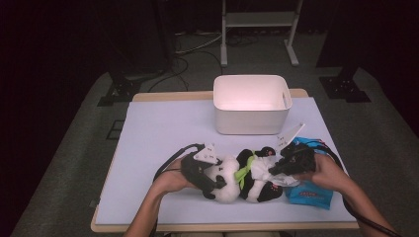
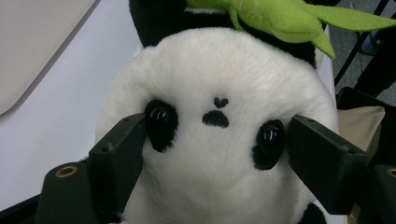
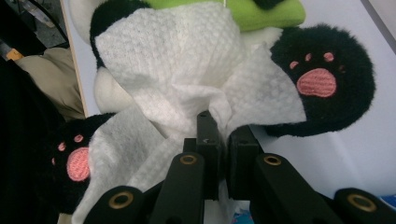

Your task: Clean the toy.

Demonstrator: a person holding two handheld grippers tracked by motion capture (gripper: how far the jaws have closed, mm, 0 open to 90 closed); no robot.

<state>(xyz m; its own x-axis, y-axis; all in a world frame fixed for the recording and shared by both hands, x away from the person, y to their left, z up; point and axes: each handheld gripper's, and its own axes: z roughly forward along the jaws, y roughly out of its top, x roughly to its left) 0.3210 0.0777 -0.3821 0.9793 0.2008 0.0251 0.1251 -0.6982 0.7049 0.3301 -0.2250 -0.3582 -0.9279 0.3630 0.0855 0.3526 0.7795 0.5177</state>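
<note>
- Jaws of the left gripper (image 2: pixel 215 154) stand apart on either side of the panda plush (image 2: pixel 215 140), their pads pressing against the white head just outside the two black eye patches, so the head is clamped between them.
- Jaws of the right gripper (image 3: pixel 223 122) are pressed together, pinching a bunched fold of the white wipe (image 3: pixel 187 60).
- From the pinch, the wipe spreads over the panda's belly, between its two black feet with pink paw pads, one to each side in the right gripper view.
- Seen from the high view, the panda plush (image 1: pixel 242 175) lies on its back near the front edge of the table (image 1: pixel 158 128), head toward the left hand (image 1: pixel 170 178) and feet toward the right hand (image 1: pixel 323 173).
- A green leaf collar (image 1: pixel 244 170) sits around the toy's neck, between the white head and the black shoulders.
- In the high view the left gripper (image 1: pixel 210 178) sits at the head and the right gripper (image 1: pixel 276 170) over the belly, with the wipe (image 1: pixel 264 170) under it.
- Just beside the feet, under the right hand, lies a blue wipe packet (image 1: pixel 309 193).
- Farther back on the table, well apart from the toy, stands a white open bin (image 1: pixel 251 121).
</note>
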